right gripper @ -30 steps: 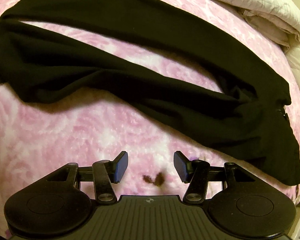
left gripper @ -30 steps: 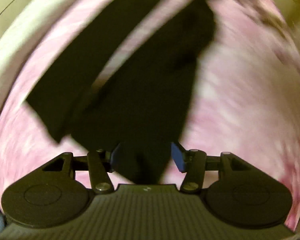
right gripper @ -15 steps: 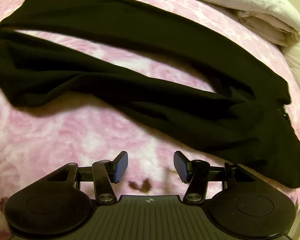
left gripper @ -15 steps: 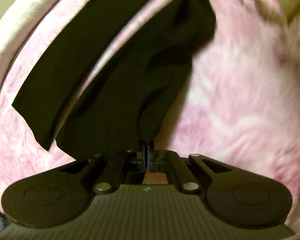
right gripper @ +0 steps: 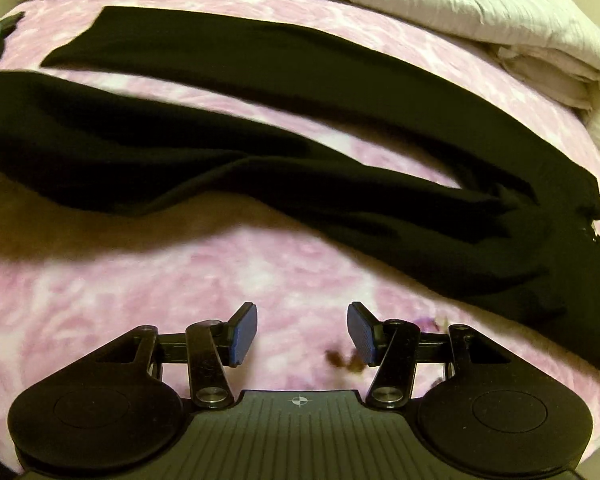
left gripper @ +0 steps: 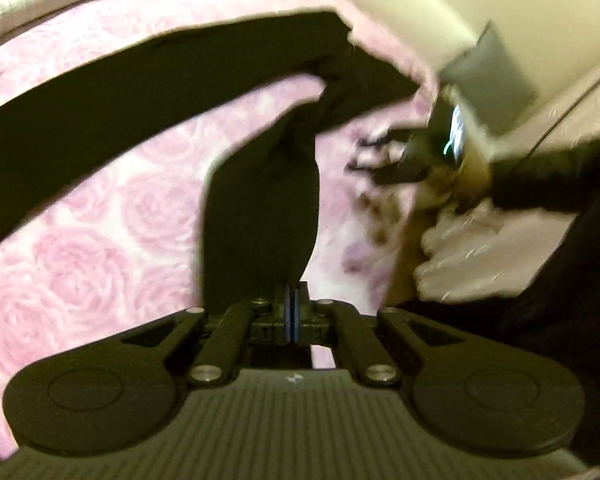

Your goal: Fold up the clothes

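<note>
The left hand-held gripper (left gripper: pixel 291 312), open a second ago, now pinches one leg end of the black trousers (right gripper: pixel 300 168) and lifts it off the pink bed (right gripper: pixel 140 280); the right hand-held gripper (right gripper: pixel 302 332) gapes empty just short of the garment, suggesting a fold is starting.

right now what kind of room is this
Most likely a bedroom: black trousers lie spread on a pink rose-patterned blanket that covers a bed, with folded pale bedding stacked along its far edge.
</note>
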A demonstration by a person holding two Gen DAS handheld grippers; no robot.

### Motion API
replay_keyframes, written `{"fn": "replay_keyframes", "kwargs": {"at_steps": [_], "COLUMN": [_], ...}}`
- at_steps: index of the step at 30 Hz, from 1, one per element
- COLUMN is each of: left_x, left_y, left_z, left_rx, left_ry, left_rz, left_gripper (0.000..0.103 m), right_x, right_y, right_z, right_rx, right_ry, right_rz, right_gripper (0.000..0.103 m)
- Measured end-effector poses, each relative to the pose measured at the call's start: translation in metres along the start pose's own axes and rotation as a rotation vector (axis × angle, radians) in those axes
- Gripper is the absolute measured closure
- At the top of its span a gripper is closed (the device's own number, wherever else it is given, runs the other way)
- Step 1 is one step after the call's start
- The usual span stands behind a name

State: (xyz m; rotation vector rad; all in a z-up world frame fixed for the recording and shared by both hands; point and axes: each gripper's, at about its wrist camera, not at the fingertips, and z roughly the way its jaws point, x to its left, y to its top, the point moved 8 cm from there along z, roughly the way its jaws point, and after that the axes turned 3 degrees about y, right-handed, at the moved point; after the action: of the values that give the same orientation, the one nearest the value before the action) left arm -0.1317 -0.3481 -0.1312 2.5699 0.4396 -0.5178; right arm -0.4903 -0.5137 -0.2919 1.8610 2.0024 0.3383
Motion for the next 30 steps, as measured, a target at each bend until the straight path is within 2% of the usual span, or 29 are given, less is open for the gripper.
{"fn": "replay_keyframes", "kwargs": {"at_steps": [2,4,7,8,11,13,14,16,18,20,21,22,23,25,26,29,30], "left_x": [0.030,0.079,0.151,0.163,0.170,0.155,0.141,0.110,0.077,0.042,0.025,0.008,-0.004,-0.002,-0.001,0.002,0.002], "left_y": [0.008,0.009,-0.011,-0.019,-0.032,-0.038,-0.039,-0.049,-0.063,-0.076,-0.083,-0.089,-0.094,-0.095,-0.095,-0.097,-0.104], "left_z": [-0.012,-0.004,0.030,0.040,0.069,0.078,0.084,0.103,0.124,0.145,0.155,0.166,0.173,0.167,0.165,0.152,0.137], "left_rx": [-0.051,-0.064,0.007,0.031,0.109,0.120,0.114,0.115,0.124,0.132,0.136,0.140,0.142,0.141,0.140,0.139,0.142], "left_ry": [0.052,0.146,0.283,0.317,0.435,0.468,0.467,0.481,0.502,0.521,0.529,0.536,0.547,0.584,0.603,0.650,0.636], "left_rz": [-0.117,-0.272,-0.481,-0.484,-0.333,-0.167,-0.081,0.106,0.303,0.501,0.599,0.698,0.768,0.774,0.776,0.783,0.783], "left_gripper": [0.103,0.103,0.099,0.099,0.097,0.083,0.071,0.069,0.057,0.050,0.050,0.051,0.058,0.091,0.100,0.103,0.103], "right_x": [0.003,0.006,0.014,0.017,0.024,0.024,0.023,0.021,0.015,0.010,0.008,0.007,0.006,0.004,0.001,-0.008,-0.013], "right_y": [0.000,0.004,0.011,0.013,0.017,0.016,0.016,0.016,0.018,0.023,0.025,0.027,0.028,0.028,0.027,0.028,0.030], "right_z": [-0.005,-0.005,-0.003,-0.001,0.004,0.009,0.012,0.017,0.023,0.026,0.027,0.028,0.029,0.031,0.031,0.028,0.025], "right_rx": [-0.002,0.005,0.007,0.007,0.003,0.010,0.014,0.022,0.028,0.032,0.032,0.032,0.033,0.042,0.045,0.041,0.032], "right_ry": [-0.002,-0.006,-0.018,-0.019,-0.034,-0.049,-0.058,-0.075,-0.082,-0.081,-0.079,-0.078,-0.077,-0.077,-0.083,-0.110,-0.124], "right_rz": [0.028,0.044,0.029,0.015,-0.030,-0.052,-0.057,-0.067,-0.056,-0.052,-0.052,-0.054,-0.055,-0.060,-0.073,-0.115,-0.132], "right_gripper": [0.049,0.049,0.049,0.049,0.049,0.049,0.049,0.049,0.049,0.049,0.049,0.049,0.049,0.049,0.049,0.049,0.049]}}
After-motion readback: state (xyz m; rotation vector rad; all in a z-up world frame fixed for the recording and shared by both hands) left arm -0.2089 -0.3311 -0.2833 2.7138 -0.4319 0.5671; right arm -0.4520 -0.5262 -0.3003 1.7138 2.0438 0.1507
